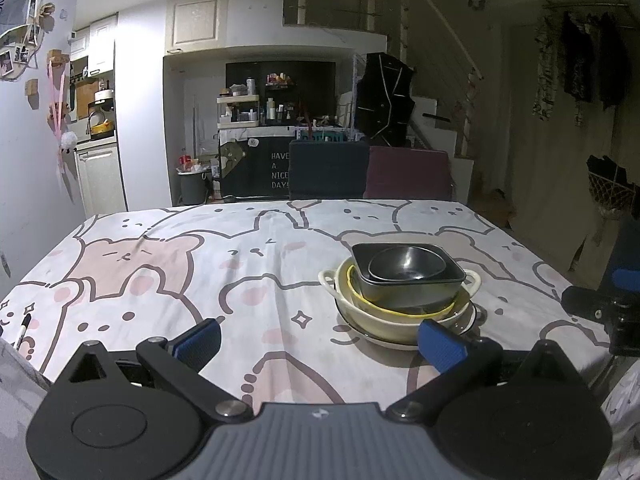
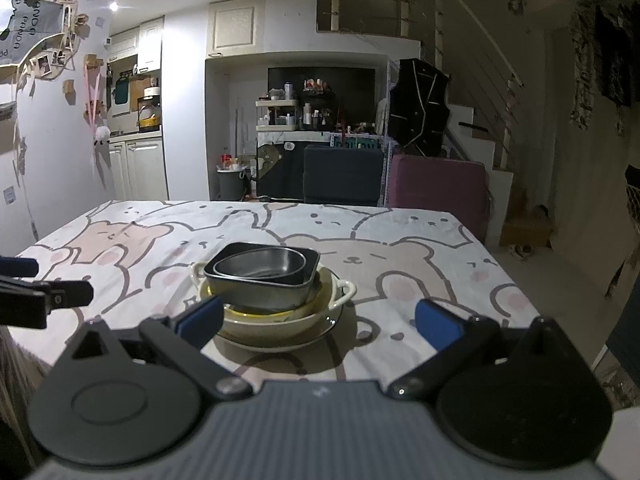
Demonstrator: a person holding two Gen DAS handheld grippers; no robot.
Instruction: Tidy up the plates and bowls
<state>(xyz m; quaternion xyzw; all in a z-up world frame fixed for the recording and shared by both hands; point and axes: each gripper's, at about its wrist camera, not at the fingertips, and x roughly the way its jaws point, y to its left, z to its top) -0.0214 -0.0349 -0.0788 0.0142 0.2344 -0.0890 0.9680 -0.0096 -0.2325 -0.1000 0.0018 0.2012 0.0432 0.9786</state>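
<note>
Both the left gripper (image 1: 318,340) and right gripper (image 2: 318,320) hover with blue-padded jaws spread wide and empty, just short of the nested stack of dark metal bowls in cream dishes (image 1: 404,292) on the bear-print tablecloth (image 1: 180,272).

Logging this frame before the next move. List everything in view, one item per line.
metal bowl: one, silver, top of the stack, inside the square dish
square dish: one, dark grey, in the yellow-rimmed bowl
yellow-rimmed bowl: one, in the handled bowl
handled bowl: one, cream, on the plate
plate: one, white, bottom
marker: one, black, table's left edge
tablecloth: one, bear print
left gripper: open, empty
right gripper: open, empty
</note>
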